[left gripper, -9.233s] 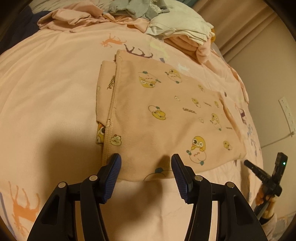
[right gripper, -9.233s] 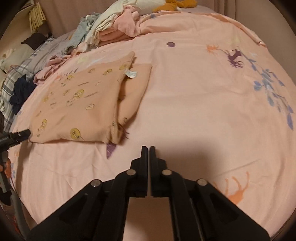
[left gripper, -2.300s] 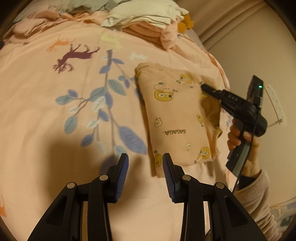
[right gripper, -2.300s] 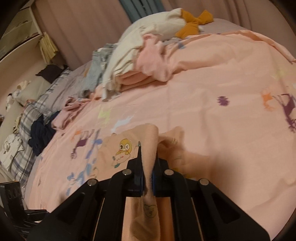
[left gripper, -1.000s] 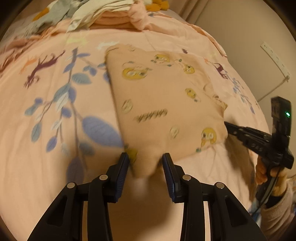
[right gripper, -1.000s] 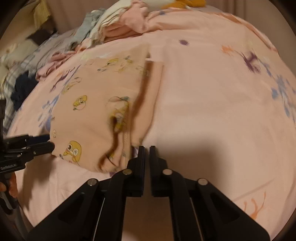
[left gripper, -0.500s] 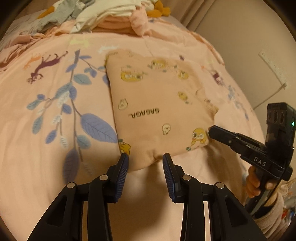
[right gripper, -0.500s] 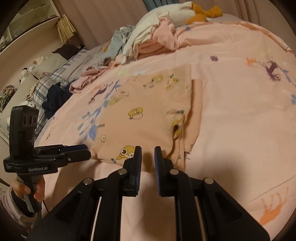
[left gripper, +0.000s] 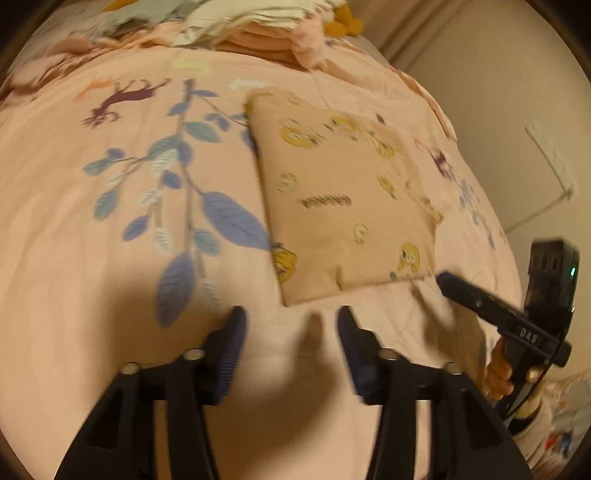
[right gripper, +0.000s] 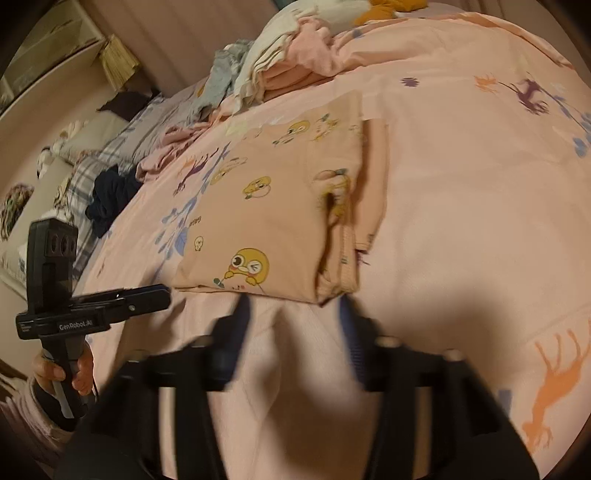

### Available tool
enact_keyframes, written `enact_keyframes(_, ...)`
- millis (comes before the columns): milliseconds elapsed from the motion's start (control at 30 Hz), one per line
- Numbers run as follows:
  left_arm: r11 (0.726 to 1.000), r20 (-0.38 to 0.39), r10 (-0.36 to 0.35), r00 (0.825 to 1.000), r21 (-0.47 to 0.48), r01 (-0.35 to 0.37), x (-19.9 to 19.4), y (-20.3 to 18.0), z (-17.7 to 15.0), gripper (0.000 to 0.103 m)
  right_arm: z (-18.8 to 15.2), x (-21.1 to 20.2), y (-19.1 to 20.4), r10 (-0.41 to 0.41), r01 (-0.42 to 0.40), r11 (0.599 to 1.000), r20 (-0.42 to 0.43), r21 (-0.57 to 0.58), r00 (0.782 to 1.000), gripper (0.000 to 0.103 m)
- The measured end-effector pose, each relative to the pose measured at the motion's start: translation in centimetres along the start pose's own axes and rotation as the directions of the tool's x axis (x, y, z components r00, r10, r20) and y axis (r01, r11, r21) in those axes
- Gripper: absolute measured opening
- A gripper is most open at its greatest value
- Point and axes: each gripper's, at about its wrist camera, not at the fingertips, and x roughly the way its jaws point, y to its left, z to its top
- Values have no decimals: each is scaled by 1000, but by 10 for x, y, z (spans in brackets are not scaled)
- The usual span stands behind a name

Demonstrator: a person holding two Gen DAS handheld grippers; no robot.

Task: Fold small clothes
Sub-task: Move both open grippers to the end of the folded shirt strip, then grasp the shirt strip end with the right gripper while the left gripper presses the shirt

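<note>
A small peach garment (left gripper: 340, 199) printed with yellow cartoon chicks lies folded into a rectangle on the pink bedspread (left gripper: 110, 258). It also shows in the right wrist view (right gripper: 280, 221), with folded layers stacked along its right edge. My left gripper (left gripper: 291, 325) is open and empty, just short of the garment's near edge. My right gripper (right gripper: 295, 314) is open and empty, just short of the garment's near right corner. Each gripper shows in the other's view: the right one (left gripper: 443, 277) at the garment's right corner, the left one (right gripper: 166, 291) at its left corner.
A heap of unfolded clothes (right gripper: 288, 48) lies at the far side of the bed, also in the left wrist view (left gripper: 258, 22). Dark and plaid clothes (right gripper: 110, 192) lie at the left. A wall with a socket strip (left gripper: 550, 162) is close on the right.
Both grippers have let go of the folded garment, drawn back a little from its near edge and opened wider. The garment lies flat where it was set down.
</note>
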Motion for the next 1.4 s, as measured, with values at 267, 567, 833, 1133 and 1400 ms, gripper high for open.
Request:
enact_keyframes(267,991,7,-69,998,-117,69,0,20,10,64,2,-5,-33,105,-107,971,23,214,994,68)
enact_keyframes(567,954,3,-203,979,-223,199,18,34,34,74,18,0,-57,183,-195,916,66,351,981,78)
enact_keyframes(833,937,8,-267,964,-232,261,34,29,55,76,40,14,-68,213,-224,903,70,368,975,79)
enact_keyframes(1133,928,2,-302,953,-226,294,51,24,73,76,63,33,-69,227,-225,905,39,362,973,79)
enact_keyframes(1400,932,-9,-303,953,-214,294,60,19,80,76,77,50,-65,243,-234,907,18,351,970,79)
